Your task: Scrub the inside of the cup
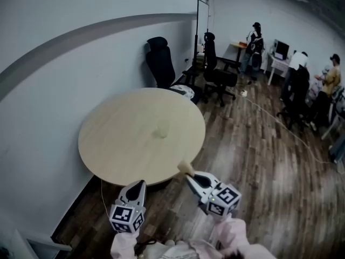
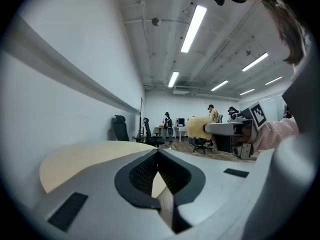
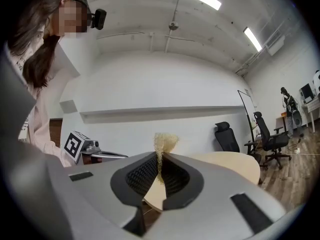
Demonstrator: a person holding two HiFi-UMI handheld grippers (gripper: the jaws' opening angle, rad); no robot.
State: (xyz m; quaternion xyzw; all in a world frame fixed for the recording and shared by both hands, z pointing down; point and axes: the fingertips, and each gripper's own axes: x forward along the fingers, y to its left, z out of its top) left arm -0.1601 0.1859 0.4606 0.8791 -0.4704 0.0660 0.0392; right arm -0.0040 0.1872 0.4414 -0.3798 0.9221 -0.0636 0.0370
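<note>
A small pale cup [image 1: 160, 131] stands near the middle of the round beige table [image 1: 118, 144]; it is too blurred to show detail. Both grippers hover off the table's near edge, well short of the cup. My left gripper [image 1: 141, 184] [image 2: 158, 152] is shut with nothing between its jaws. My right gripper [image 1: 190, 176] [image 3: 160, 157] is shut on a yellow sponge [image 1: 184, 168] [image 3: 165, 141], which sticks out past the fingertips. In the left gripper view the sponge [image 2: 199, 128] shows off to the right. In the right gripper view the left gripper [image 3: 106, 155] lies to the left.
A curved white wall [image 1: 64, 74] runs behind the table. Black office chairs [image 1: 161, 63] [image 1: 218, 77] stand beyond it. Several people [image 1: 256, 42] work at desks at the far right. A cable [image 1: 280, 125] crosses the wooden floor [image 1: 259, 171].
</note>
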